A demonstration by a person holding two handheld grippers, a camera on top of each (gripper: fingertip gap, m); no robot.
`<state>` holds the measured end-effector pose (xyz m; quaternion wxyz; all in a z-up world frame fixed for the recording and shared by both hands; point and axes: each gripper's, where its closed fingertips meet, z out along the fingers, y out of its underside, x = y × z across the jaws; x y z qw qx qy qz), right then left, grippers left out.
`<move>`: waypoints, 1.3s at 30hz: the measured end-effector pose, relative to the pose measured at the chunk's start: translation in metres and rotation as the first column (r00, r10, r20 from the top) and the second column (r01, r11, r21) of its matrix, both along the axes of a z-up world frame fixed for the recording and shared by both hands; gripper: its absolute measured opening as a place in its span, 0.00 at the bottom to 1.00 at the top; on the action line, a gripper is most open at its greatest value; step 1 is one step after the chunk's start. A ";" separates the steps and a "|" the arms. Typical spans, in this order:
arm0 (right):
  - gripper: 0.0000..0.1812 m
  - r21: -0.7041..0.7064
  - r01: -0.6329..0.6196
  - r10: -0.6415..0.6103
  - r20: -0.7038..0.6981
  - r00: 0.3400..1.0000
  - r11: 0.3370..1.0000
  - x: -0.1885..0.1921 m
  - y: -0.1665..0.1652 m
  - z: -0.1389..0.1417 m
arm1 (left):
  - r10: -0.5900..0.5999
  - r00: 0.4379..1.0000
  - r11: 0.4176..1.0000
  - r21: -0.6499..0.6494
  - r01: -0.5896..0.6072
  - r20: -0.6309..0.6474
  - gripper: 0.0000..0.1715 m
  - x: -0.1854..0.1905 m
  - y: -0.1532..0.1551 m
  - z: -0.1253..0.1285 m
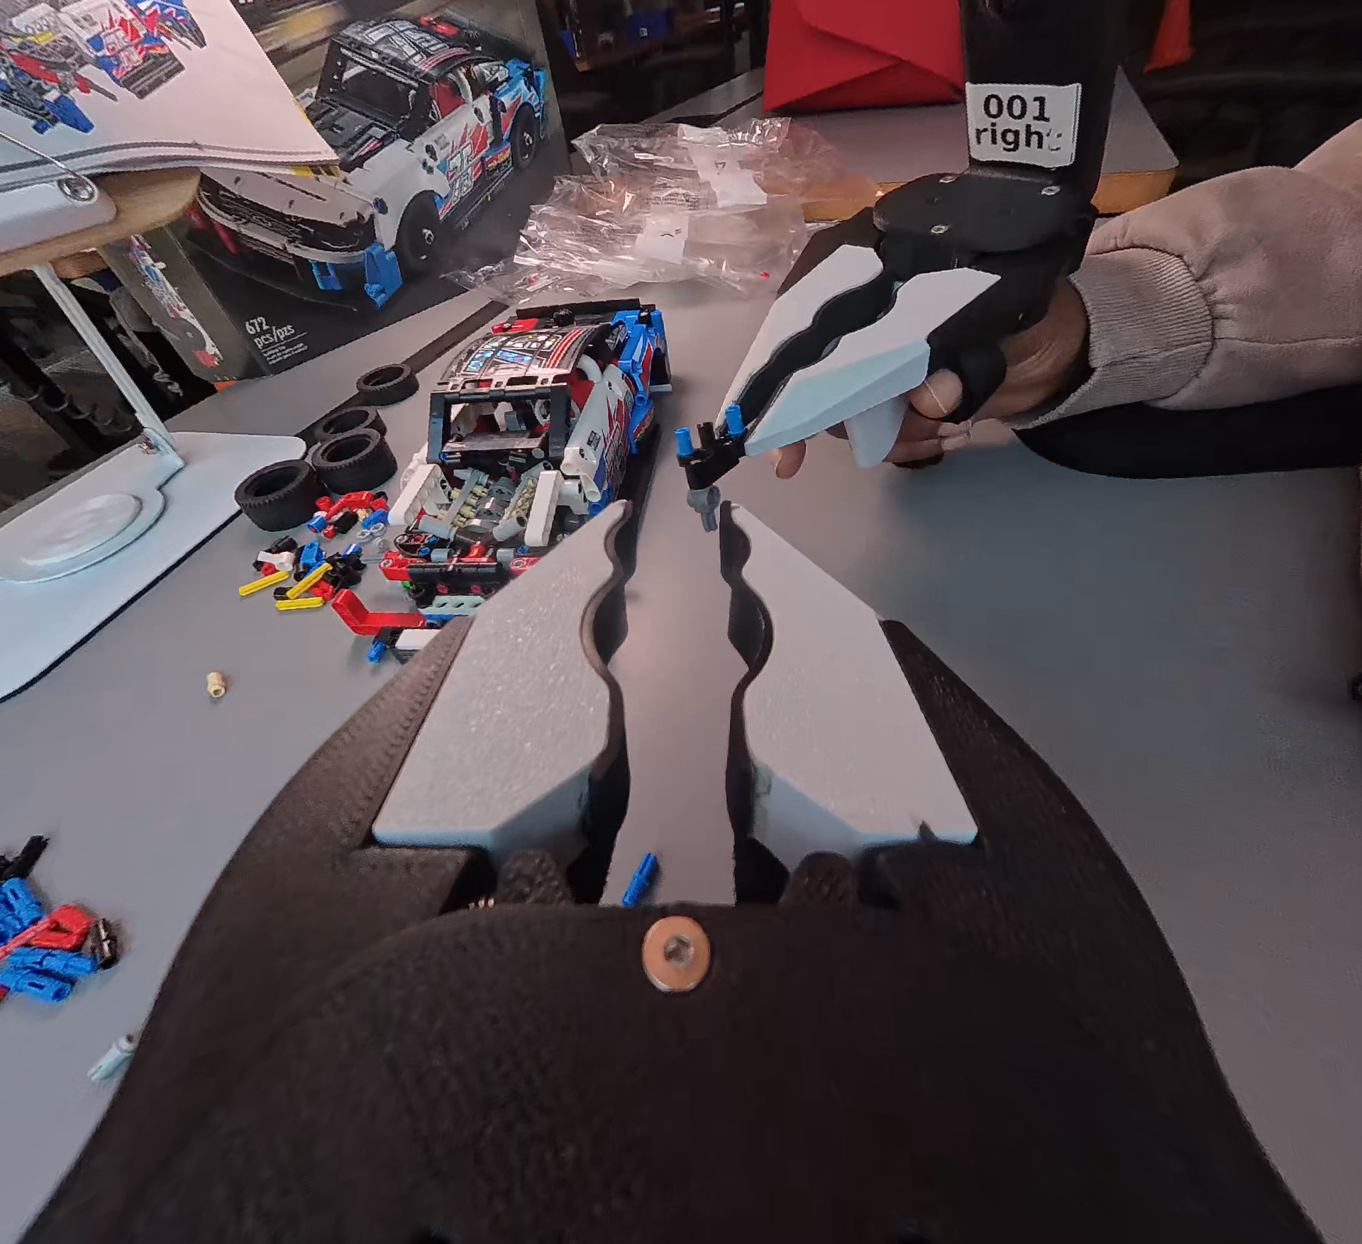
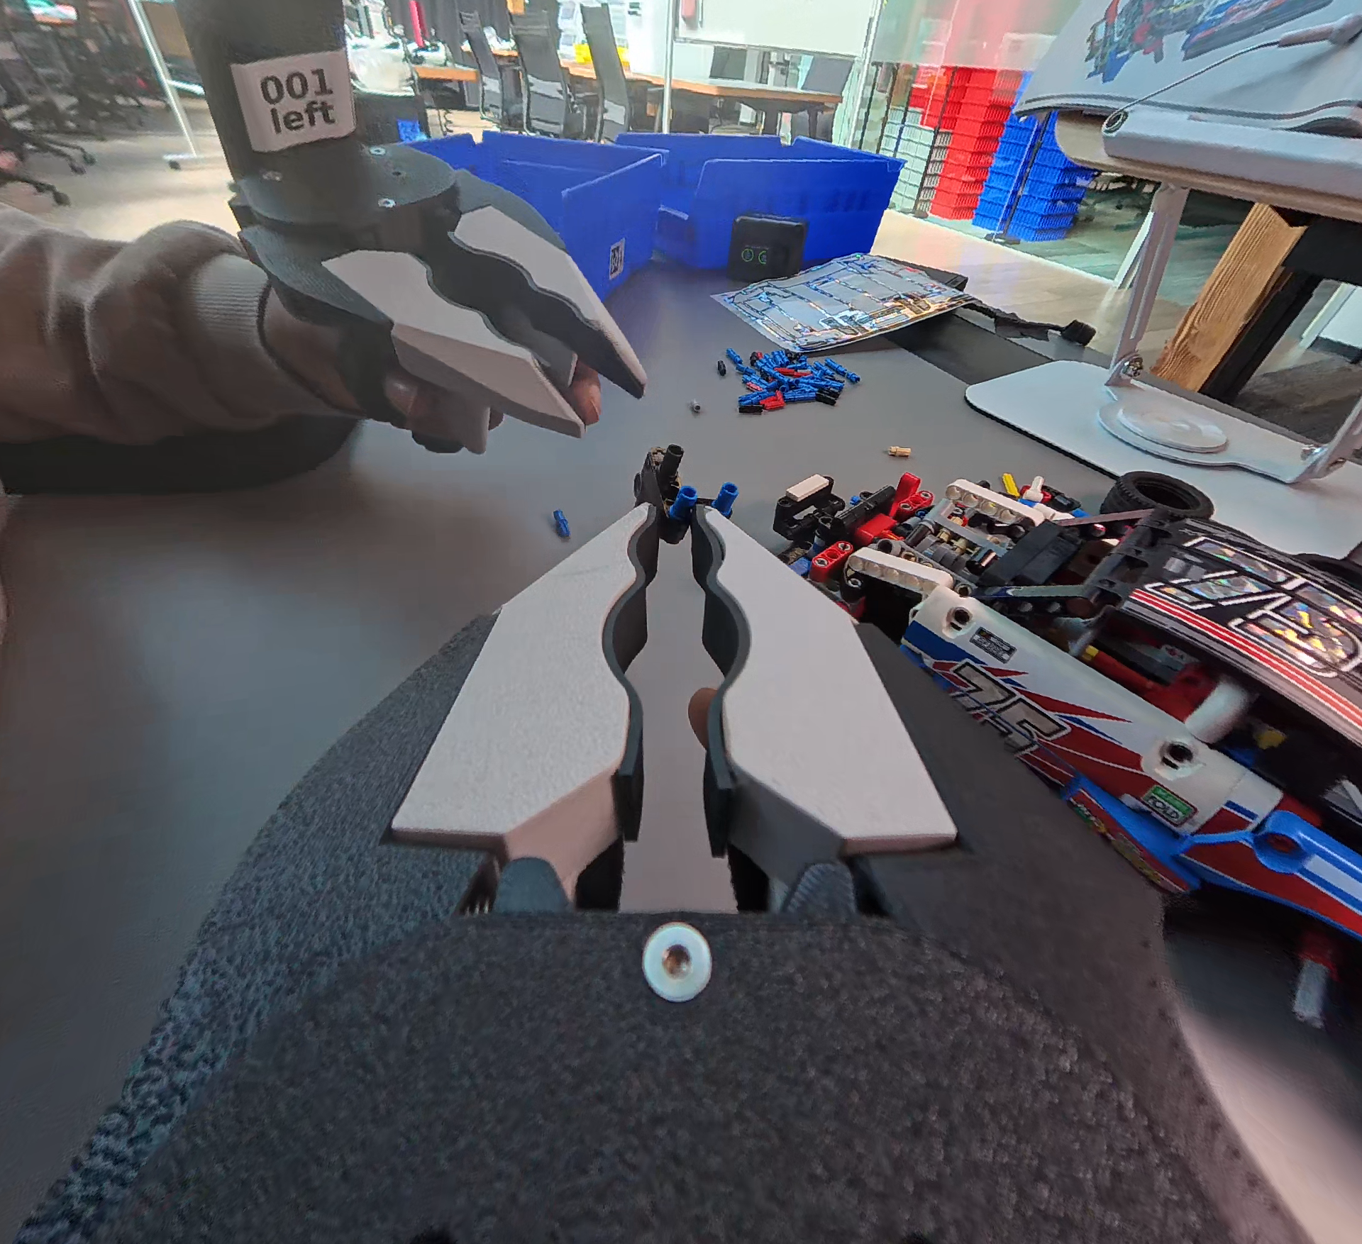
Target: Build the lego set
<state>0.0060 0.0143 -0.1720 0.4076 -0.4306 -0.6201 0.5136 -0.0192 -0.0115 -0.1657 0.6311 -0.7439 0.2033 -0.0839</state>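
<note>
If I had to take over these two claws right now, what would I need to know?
Right claw: shut on a small black piece with blue pins, held just above the table.
Left claw: open, holding nothing, its tips just short of that piece.
The car is mostly built: body and roof are on, but the engine bay is uncovered and no wheels are fitted.
Four tyres lie loose beside it, next to a scatter of small parts. More pins are piled further off.
Left to do: fit the held piece, the tyres and the remaining loose parts, following the instruction booklet.
</note>
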 end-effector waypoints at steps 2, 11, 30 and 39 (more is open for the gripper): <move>0.03 -0.032 -0.006 0.006 0.000 1.000 0.999 -0.001 -0.002 0.001 | -0.007 1.000 1.000 0.019 0.008 -0.018 0.12 0.005 -0.001 0.000; 0.03 -0.181 -0.115 0.122 0.027 0.992 0.977 -0.001 -0.019 0.000 | 0.008 0.997 0.999 0.035 -0.006 -0.074 0.13 0.005 -0.001 -0.008; 0.03 -0.966 -0.123 0.388 -0.026 0.921 0.228 -0.003 -0.004 0.016 | 0.043 0.961 0.983 0.185 0.009 -0.274 0.15 0.011 0.001 0.005; 0.03 -0.979 0.002 0.535 0.113 0.837 0.203 0.001 -0.036 -0.008 | 0.063 0.688 0.966 0.218 0.140 -0.723 0.06 0.022 -0.011 -0.018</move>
